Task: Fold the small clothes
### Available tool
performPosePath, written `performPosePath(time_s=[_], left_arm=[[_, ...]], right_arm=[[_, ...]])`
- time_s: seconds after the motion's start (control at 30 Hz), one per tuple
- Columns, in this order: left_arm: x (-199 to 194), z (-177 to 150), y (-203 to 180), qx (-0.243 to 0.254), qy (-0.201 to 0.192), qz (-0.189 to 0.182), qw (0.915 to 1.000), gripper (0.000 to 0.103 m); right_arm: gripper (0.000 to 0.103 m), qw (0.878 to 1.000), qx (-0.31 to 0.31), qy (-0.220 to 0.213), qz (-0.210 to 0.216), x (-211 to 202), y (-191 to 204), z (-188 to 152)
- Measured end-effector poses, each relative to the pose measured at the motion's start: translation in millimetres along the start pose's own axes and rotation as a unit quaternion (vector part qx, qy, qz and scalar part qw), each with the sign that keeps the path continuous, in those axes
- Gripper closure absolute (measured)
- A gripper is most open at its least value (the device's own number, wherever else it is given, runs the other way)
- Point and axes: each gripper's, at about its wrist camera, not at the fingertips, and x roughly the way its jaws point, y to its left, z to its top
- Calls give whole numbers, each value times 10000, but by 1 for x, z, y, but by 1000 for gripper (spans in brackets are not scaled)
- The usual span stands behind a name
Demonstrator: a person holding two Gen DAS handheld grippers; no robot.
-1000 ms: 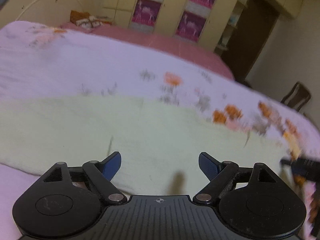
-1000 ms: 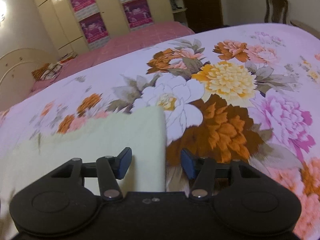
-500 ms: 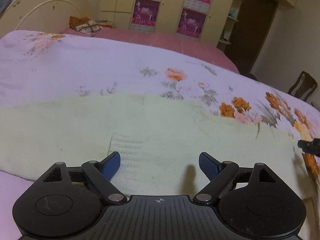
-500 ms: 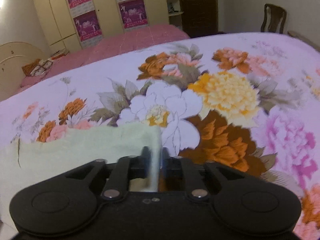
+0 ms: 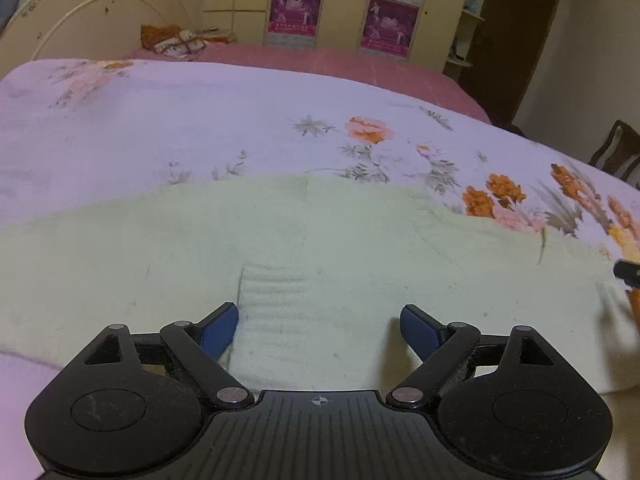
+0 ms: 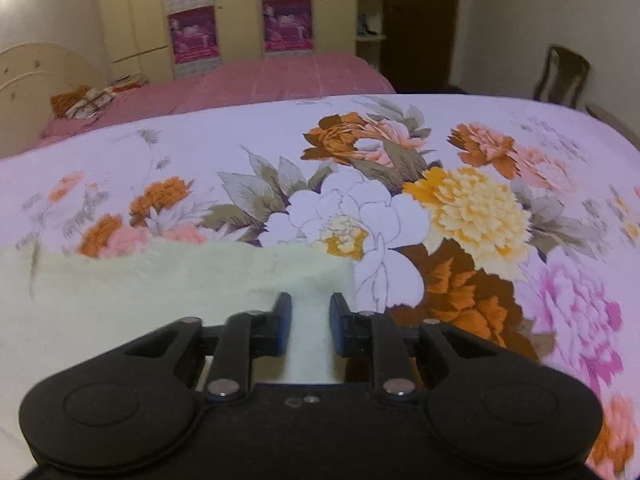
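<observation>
Right wrist view shows the right gripper [image 6: 310,326] closed part-way around a corner of the pale green knitted garment [image 5: 320,248] lying on the floral bedsheet [image 6: 480,208], while the left gripper [image 5: 318,326] waits wide open above it, so the corner may slip out if lifted before the pinch is firm.

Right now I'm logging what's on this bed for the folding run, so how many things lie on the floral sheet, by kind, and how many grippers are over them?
Pale green garment: 1
Grippers: 2, left gripper and right gripper
Floral sheet underneath: 1
Total: 4
</observation>
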Motion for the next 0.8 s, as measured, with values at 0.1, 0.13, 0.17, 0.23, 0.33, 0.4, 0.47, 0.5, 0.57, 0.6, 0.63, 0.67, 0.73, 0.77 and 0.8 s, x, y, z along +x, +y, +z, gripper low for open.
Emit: performPosePath(time_s=[0.1,0.13,0.17,0.23,0.33,0.4,0.47,0.5,0.57,0.6,0.63,0.67,0.73,0.77,0.8], left_arm=[[-11,-4,8,-143,40,57,9999,16],[-15,-6,11,-174,35,129,9998,16],[-21,-7,16,-213,43,200,9996,16],[-31,-10,30,-356,100,329,9988,16],[-52,-18,64,-781,129,516,9955,16],[-66,-24,86,-1003,94,690,9925,16],[-81,-31,114,-1272,28,822,9885,16],[-87,-34,128,-1446,7,842,9859,16],[-98,-44,163,-1991,-19,778,9769,16],[-101,-49,179,-2253,-34,741,9715,16],[-104,-55,196,-2530,-39,715,9648,16],[-105,-59,209,-2727,-64,685,9596,16],[-110,-68,235,-3106,-186,647,9482,16],[-112,-72,245,-3222,-256,622,9443,17],[-113,-74,255,-3294,-307,605,9417,21]], right_arm=[[67,9978,-408,-159,505,-27,34,-10],[66,9964,-490,-90,688,-30,43,-15],[67,9942,-589,-27,898,-34,54,-22],[66,9901,-836,56,1130,-38,74,-35],[65,9848,-890,164,1483,-44,94,-48],[63,9809,-888,221,1718,-48,108,-53],[61,9771,-970,225,1879,-53,124,-54],[58,9754,-1008,214,1946,-56,132,-55],[56,9716,-1075,192,2097,-62,151,-58],[55,9704,-1108,185,2136,-64,160,-59],[54,9690,-1154,178,2175,-65,168,-60],[54,9679,-1211,173,2196,-66,177,-62],[54,9663,-1278,204,2223,-69,192,-67],[54,9655,-1299,231,2244,-68,200,-68],[54,9649,-1328,247,2252,-66,208,-70]])
